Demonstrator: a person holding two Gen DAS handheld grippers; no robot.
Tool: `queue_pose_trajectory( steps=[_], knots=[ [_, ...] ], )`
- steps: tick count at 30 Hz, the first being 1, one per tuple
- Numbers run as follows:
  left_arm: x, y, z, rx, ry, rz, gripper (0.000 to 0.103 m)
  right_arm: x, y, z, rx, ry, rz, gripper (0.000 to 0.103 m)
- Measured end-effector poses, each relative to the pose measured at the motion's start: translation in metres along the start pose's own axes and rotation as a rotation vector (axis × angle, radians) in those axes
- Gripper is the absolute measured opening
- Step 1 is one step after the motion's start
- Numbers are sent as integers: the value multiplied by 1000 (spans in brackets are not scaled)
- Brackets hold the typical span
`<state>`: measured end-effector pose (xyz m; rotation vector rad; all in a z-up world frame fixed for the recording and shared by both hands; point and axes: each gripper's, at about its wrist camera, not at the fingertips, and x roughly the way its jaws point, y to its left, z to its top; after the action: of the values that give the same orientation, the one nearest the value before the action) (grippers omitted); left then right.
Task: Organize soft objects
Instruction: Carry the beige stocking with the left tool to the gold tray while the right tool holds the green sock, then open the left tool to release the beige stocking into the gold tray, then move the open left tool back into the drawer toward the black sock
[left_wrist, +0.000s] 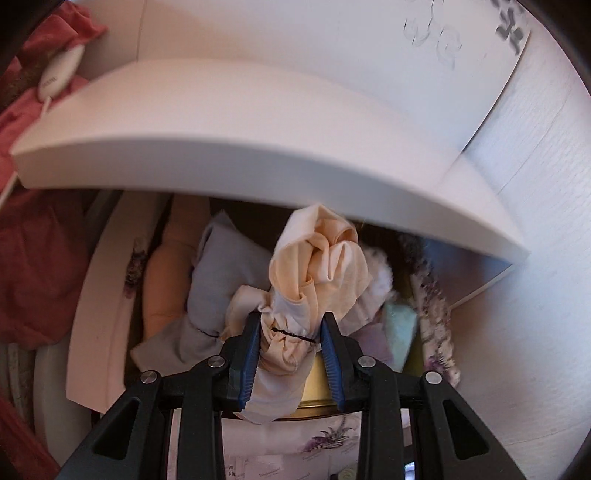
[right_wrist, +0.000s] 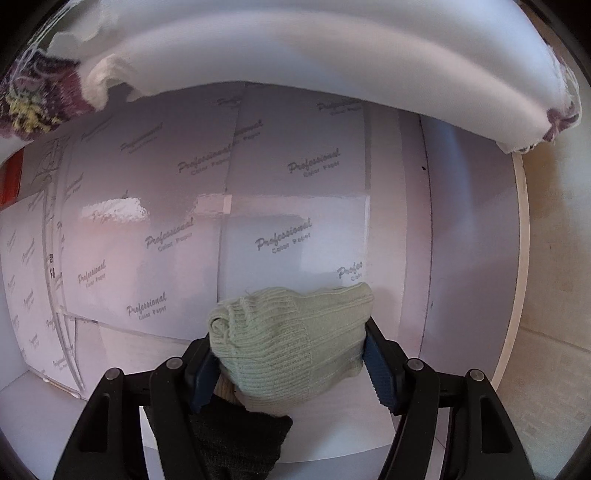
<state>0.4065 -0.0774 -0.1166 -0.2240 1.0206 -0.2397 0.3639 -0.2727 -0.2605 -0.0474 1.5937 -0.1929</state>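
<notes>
Stock: left hand-held gripper (left_wrist: 290, 332) clamped narrowly on cream cloth bundle (left_wrist: 317, 266), grey garment (left_wrist: 221, 280) just beyond; right hand-held gripper (right_wrist: 290, 350) gripping green knitted item (right_wrist: 291, 332) at medium width.

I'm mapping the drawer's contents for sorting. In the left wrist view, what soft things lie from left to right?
Red fabric → peach cushion → grey cloth → cream garment clamped in the left gripper → white fluffy piece → mint cloth → flowered fabric.

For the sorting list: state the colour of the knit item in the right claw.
Pale sage green, ribbed knit item; right wrist view shows it best.
</notes>
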Motion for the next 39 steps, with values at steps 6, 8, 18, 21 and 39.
queue_pose_trajectory(
  steps=[6, 8, 18, 21, 39],
  knots=[
    [15, 0, -14, 17, 63, -5, 34, 1, 0, 0, -1, 0, 0, 69],
    [12, 2, -18, 15, 62, -10, 39, 1, 0, 0, -2, 0, 0, 69],
    [-27, 15, -40, 31, 6, -3, 40, 1, -1, 0, -4, -1, -1, 69],
    [-42, 18, -51, 39, -10, 1, 39, 1, -1, 0, -3, -1, 0, 69],
    [-36, 63, -140, -86, 168, 65, 40, 0, -5, 1, 5, -13, 22, 68]
  ],
)
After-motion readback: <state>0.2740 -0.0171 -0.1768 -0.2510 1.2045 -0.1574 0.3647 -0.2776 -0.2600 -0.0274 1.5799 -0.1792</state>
